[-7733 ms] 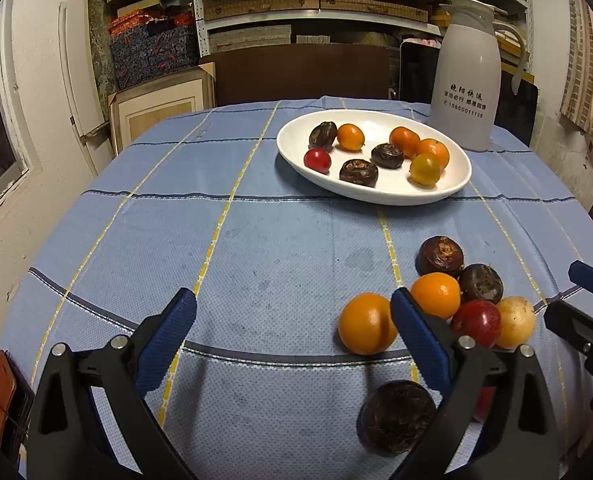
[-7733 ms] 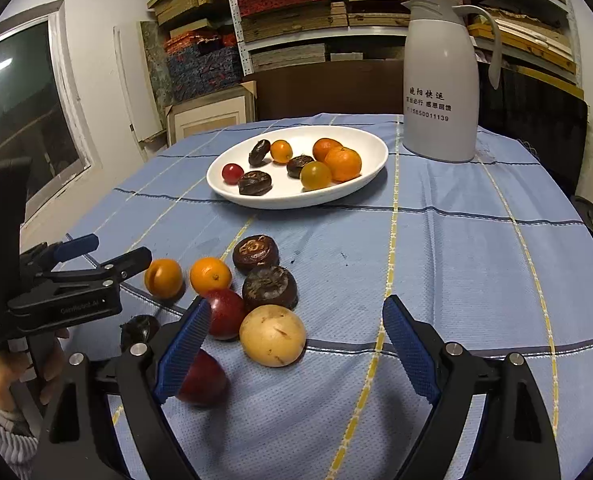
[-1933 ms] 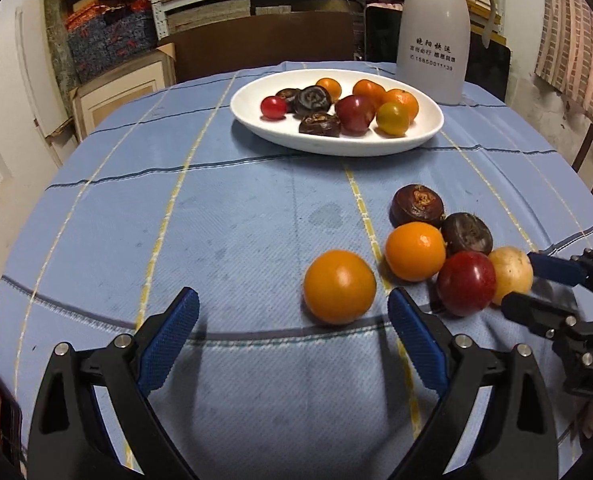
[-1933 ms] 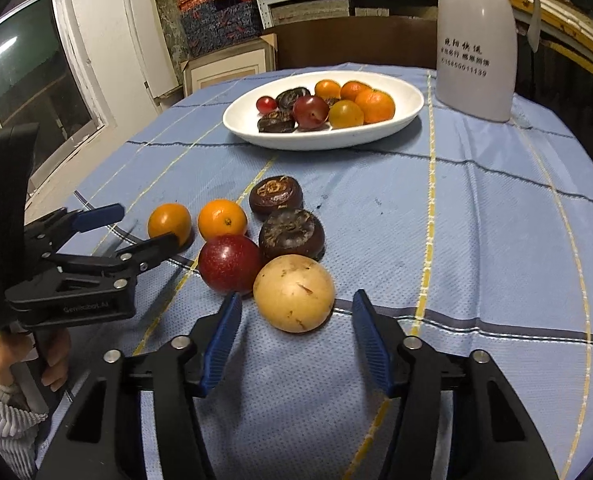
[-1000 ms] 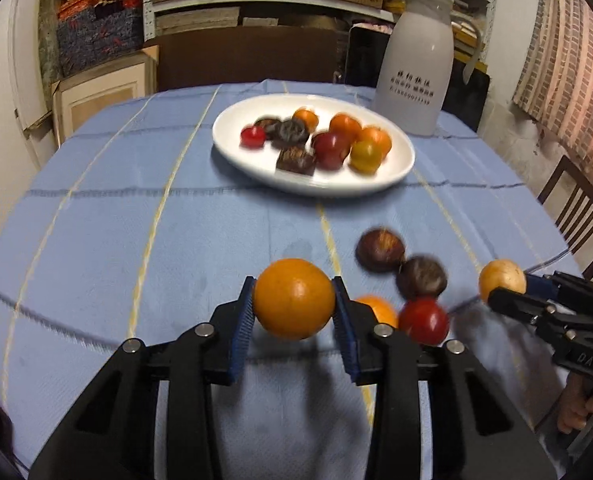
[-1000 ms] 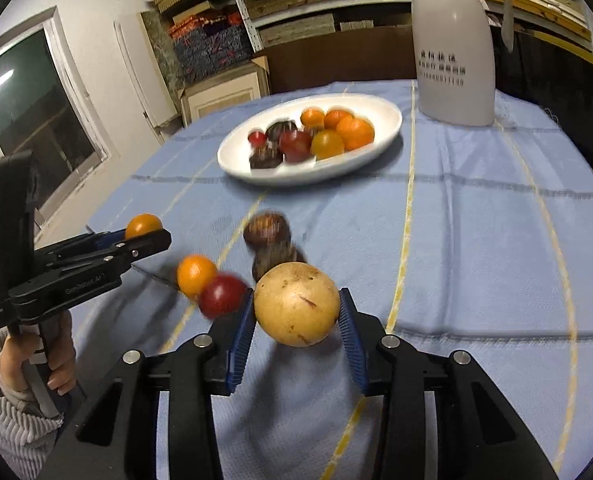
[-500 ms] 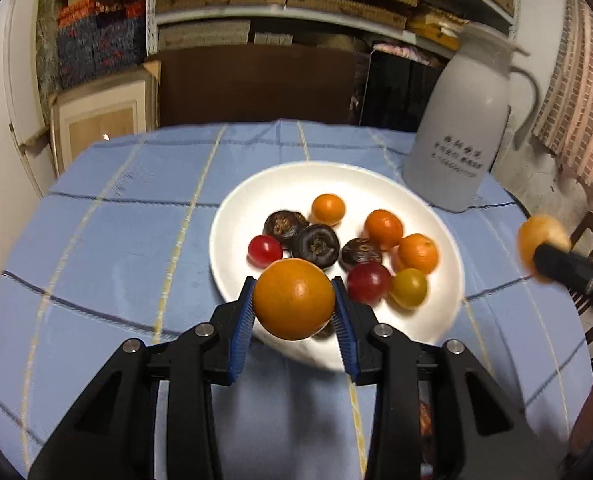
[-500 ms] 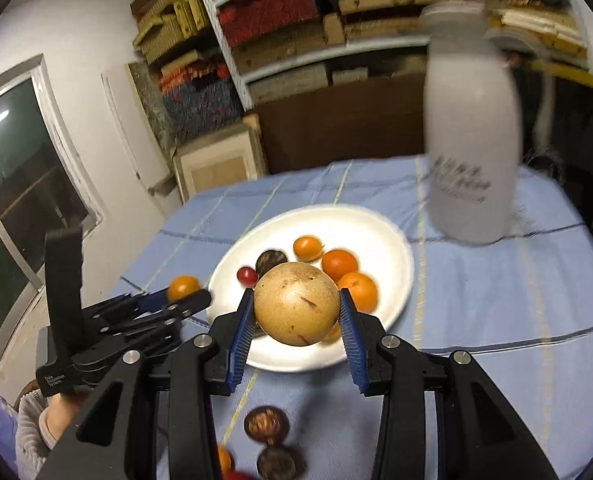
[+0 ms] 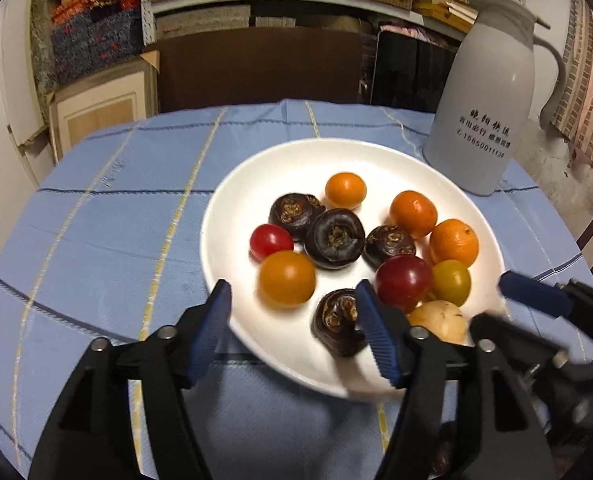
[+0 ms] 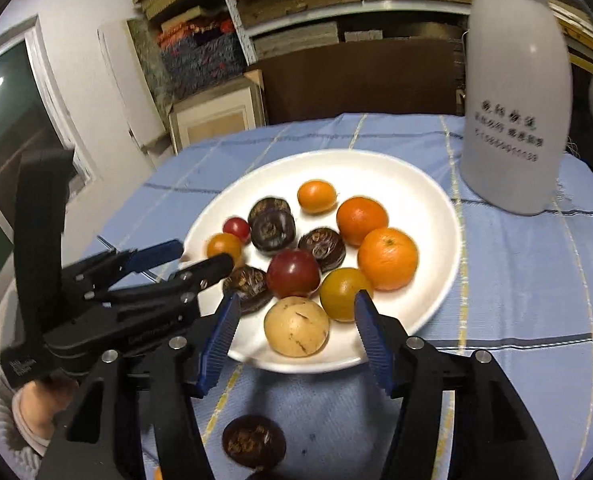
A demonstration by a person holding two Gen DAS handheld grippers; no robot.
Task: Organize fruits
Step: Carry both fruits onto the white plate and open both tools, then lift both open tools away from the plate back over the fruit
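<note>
A white plate (image 9: 256,184) (image 10: 424,208) on the blue tablecloth holds several fruits. My left gripper (image 9: 292,330) is open above the plate's near rim; an orange fruit (image 9: 287,278) lies on the plate just beyond its fingers. My right gripper (image 10: 296,338) is open over the near rim, with a tan round fruit (image 10: 296,326) (image 9: 440,320) lying on the plate between its fingers. Dark water chestnuts (image 10: 273,230), oranges (image 10: 388,258) and red fruits (image 10: 293,273) fill the plate. The left gripper also shows in the right wrist view (image 10: 188,258).
A white thermos jug (image 9: 484,96) (image 10: 516,108) stands behind the plate at the right. A dark chestnut (image 10: 253,442) lies on the cloth in front of the plate. Shelves and a dark chair back stand behind the table.
Both grippers have opened and let go of their fruits onto the plate: the orange from the left, the tan fruit from the right. Both have moved closer over the plate.
</note>
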